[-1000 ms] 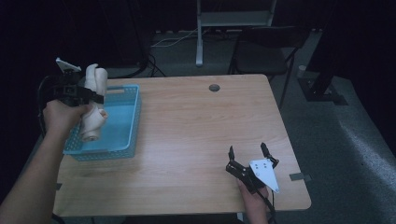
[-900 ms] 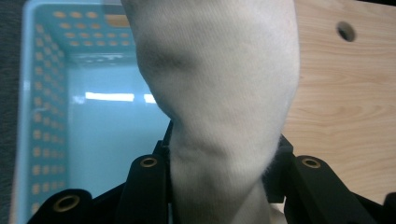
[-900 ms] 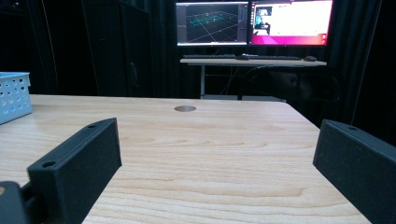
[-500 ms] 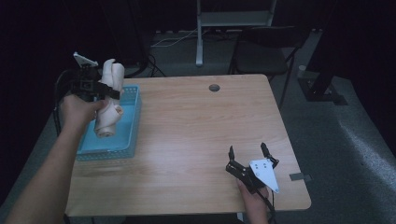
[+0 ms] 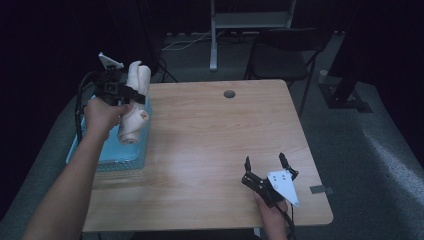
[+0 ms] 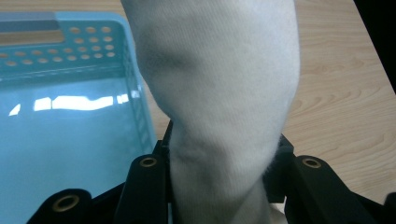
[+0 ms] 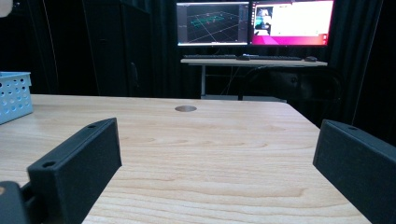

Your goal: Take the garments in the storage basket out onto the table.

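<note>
Left claw (image 5: 131, 95) around sock (image 5: 132, 112), above basket (image 5: 107, 155)

We see a dark lab: two lit monitors (image 7: 254, 22) on a desk, black curtains, trailing cables.

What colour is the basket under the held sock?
Light blue basket, with perforated walls; clearest in the left gripper view.

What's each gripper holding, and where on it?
Left gripper is shut on a white sock, pinched across its middle, above the blue basket. Right gripper is open, holding nothing.
</note>
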A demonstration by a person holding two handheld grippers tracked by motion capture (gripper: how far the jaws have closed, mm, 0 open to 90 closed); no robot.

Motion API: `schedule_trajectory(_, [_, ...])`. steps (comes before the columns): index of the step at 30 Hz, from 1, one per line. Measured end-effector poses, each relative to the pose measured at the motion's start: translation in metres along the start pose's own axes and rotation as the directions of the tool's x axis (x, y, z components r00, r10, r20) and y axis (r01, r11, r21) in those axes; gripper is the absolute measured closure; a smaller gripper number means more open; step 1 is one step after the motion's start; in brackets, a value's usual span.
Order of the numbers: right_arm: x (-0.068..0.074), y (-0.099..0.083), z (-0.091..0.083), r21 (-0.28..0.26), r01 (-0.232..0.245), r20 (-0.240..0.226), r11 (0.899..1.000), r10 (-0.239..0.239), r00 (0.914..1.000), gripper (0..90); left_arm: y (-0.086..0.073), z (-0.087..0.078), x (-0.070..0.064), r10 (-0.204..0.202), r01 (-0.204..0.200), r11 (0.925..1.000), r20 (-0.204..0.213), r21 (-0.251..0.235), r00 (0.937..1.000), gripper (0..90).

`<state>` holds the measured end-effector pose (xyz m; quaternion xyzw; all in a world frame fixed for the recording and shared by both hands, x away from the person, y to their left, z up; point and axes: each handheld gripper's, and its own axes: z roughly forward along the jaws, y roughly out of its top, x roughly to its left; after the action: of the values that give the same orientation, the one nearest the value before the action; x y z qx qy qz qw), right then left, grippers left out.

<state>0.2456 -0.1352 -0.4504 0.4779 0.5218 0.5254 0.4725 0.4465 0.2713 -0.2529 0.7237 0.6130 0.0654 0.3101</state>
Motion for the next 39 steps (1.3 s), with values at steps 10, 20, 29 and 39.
schedule_trajectory(10, [0.0,0.0,0.0,0.0,0.001,-0.002,1.0,-0.001,1.0,0.2,0.004,0.011,-0.024,0.003,-0.004,1.0,0.056,0.006,0.9984,62.4])
schedule_trajectory(20, [0.0,0.0,0.0,0.0,0.002,-0.004,1.0,-0.002,1.0,0.2,0.013,0.015,-0.066,0.042,-0.041,0.9991,0.129,-0.006,0.9908,62.3])
schedule_trajectory(29, [0.0,0.0,0.0,0.0,0.003,-0.008,1.0,-0.003,1.0,0.2,0.012,0.039,-0.087,0.06,-0.066,0.9974,0.156,0.028,0.9858,62.4])
schedule_trajectory(39, [0.0,0.0,0.0,0.001,0.0,-0.01,1.0,0.0,1.0,0.2,0.007,0.063,-0.085,0.048,-0.057,0.9966,0.157,0.059,0.9864,62.3])
